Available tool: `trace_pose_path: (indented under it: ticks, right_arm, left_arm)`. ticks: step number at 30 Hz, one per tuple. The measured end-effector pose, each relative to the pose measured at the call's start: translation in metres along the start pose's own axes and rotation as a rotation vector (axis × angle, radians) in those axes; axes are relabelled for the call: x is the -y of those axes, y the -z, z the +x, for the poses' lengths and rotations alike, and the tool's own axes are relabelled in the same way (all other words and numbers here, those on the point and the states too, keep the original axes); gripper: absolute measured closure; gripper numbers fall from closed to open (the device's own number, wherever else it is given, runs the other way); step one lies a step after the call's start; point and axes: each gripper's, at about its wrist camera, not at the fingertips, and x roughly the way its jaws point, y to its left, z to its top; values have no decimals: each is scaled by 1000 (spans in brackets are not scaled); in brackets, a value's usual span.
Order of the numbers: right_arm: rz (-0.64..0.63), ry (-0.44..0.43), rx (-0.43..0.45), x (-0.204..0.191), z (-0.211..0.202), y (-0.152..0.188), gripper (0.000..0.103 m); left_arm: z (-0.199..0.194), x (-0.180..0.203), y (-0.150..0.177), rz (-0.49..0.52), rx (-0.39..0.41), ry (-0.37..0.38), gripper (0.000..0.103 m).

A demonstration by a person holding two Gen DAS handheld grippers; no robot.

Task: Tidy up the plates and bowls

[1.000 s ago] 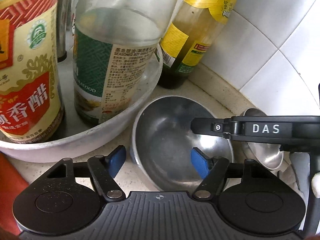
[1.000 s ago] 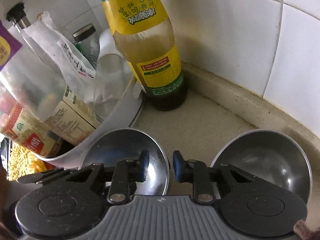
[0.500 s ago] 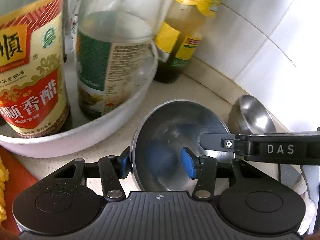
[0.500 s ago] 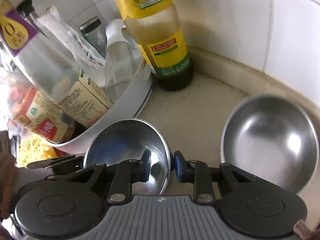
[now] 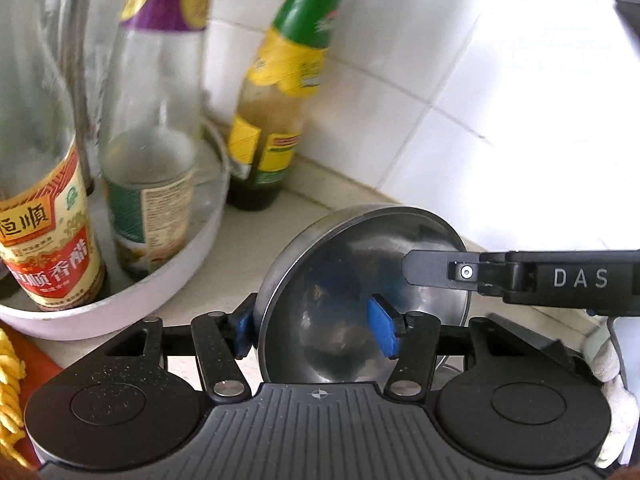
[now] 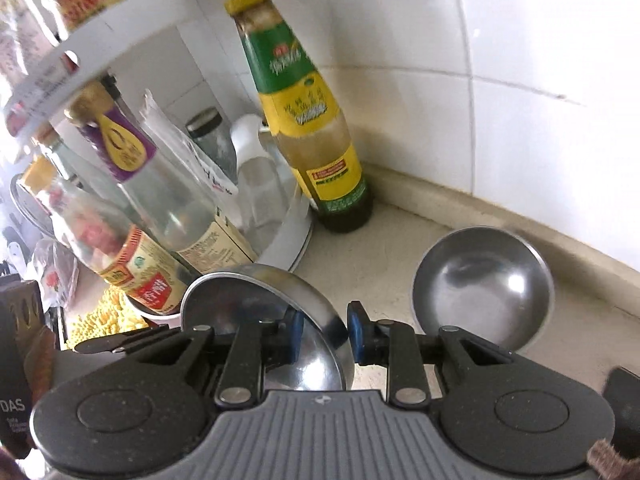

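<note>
Biggest thing first: the tiled wall wraps the corner, and the counter runs along its foot. The space is tight, and that is why both tools come in low and from the front.

On the left sits the white round tray, packed with upright bottles, the red-label vinegar bottle at the near edge. Just outside its rim the green-and-yellow sauce bottle stands on the counter, tucked into the corner, so only the middle strip is free to work in.

Now the action: the near steel bowl is tipped up on edge with its mouth turned to the right, and it looks clear of the counter. The right gripper is what carries it. Its fingers are clenched across the bowl's thick wall, one blue pad inside and one outside, a rim pinch because that is all a smooth round bowl offers.

The left gripper straddles the opposite side. Its outer pad sits against the wall while the inner pad hangs well inside the hollow, so the fingers are spread, steadying the bowl at most and not gripping it.

The second steel bowl rests mouth-up on the counter by the wall, off to the right and well apart from the carried one. My read is that it is the nest, and the tilt sets up the slide in. Watch for clatter if the pinch slips.
</note>
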Motion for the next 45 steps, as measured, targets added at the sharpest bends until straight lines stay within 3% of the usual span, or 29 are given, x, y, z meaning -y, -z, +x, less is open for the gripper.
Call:
trace_pose_path:
  ticks: [9, 15, 23, 28, 32, 38, 45]
  right_arm:
    - [71, 86, 35, 6, -71, 37, 80]
    - [150, 135, 19, 16, -83, 64, 80]
    - [223, 174, -9, 40, -62, 83, 80]
    - [217, 201, -38, 48, -53, 85, 79]
    - [207, 199, -49, 53, -52, 83, 78]
    - [198, 197, -62, 55, -50, 81, 78]
    - [196, 217, -38, 59, -54, 74, 78]
  left_arm:
    - [-35, 43, 24, 137, -9, 124, 35]
    - [-26, 55, 45, 194, -63, 147, 35]
    - [7, 53, 55, 209, -129, 126, 41]
    - [7, 46, 51, 203, -111, 106, 40]
    - [0, 46, 40, 211, -63, 93, 37]
    - [6, 44, 34, 214, -63, 62, 35]
    - [10, 43, 22, 231, -37, 24, 24]
